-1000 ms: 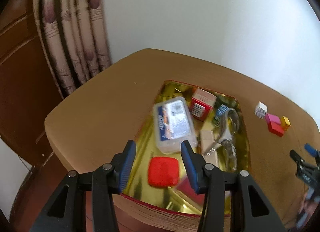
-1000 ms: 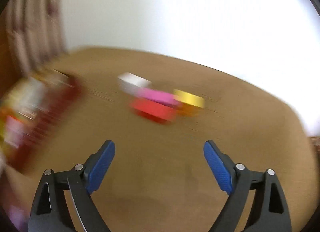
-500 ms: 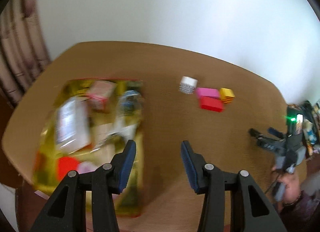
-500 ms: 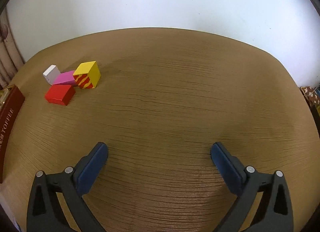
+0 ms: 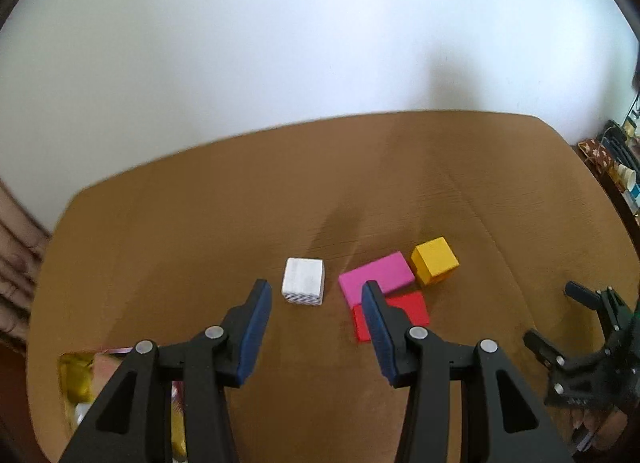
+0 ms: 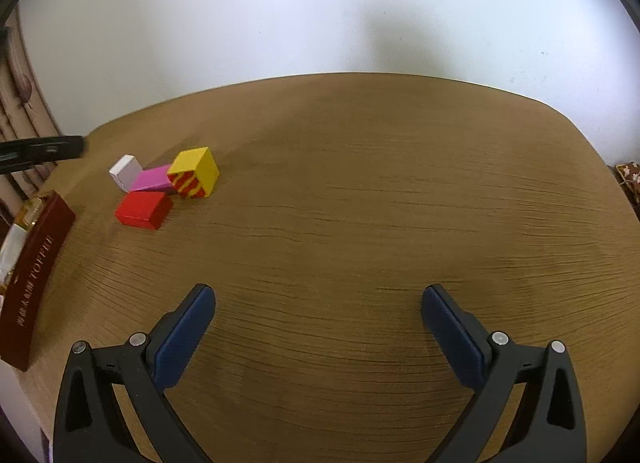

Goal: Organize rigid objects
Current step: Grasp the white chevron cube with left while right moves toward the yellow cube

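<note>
On brown table (image 6: 360, 203), four blocks huddle: white block (image 5: 303, 281) off alone at left, pink block (image 5: 376, 277) touching red block (image 5: 404, 313), yellow block (image 5: 434, 265) just beside pink. Left gripper (image 5: 316, 305) hovers over them, jaws partly apart, nothing between, right finger covers edge of red. Right gripper (image 6: 318, 303) well apart from blocks, jaws spread wide, empty, over bare wood. Dark red box (image 6: 34, 283) sits at table's left edge.

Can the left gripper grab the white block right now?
Probably yes. The left gripper is open and empty, the white block sits just ahead of its fingertips, apart from the pink block, and nothing lies between them.
</note>
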Tool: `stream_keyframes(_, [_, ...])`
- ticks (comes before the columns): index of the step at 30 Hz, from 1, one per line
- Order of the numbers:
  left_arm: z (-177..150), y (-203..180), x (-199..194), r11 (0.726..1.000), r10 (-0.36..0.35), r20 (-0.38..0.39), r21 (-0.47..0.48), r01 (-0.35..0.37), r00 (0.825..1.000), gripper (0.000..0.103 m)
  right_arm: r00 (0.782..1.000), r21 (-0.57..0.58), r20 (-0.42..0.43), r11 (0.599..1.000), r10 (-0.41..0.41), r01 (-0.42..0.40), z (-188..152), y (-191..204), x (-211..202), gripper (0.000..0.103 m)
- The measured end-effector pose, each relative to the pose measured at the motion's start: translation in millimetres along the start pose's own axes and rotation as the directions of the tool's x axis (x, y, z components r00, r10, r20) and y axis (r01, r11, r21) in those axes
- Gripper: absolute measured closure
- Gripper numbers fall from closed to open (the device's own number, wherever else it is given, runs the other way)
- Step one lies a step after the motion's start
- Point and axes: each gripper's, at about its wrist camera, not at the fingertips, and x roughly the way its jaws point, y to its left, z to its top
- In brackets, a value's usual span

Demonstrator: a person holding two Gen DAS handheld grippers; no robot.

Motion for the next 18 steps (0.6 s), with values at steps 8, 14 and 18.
stream_keyframes(8, [15, 24, 41, 0.998, -0.056, -0.072, -0.009, 0.056, 0.996, 0.055, 1.000, 0.004, 0.015, 1.000, 0.026, -0.026, -6, -20, -5, 0.000])
stream_keyframes(14, [17, 32, 63, 0.997, -0.080, -0.115, -0.004, 0.080, 0.990, 0.055, 1.000, 0.003, 0.014, 1.000, 0.026, -0.026, -6, -13, -15, 0.000])
stream_keyframes(18, [14, 36, 68, 0.997, -0.082, -0.126, -0.001, 0.083, 0.989, 0.055, 1.000, 0.003, 0.011, 1.000, 0.024, -0.024, -6, -14, -15, 0.000])
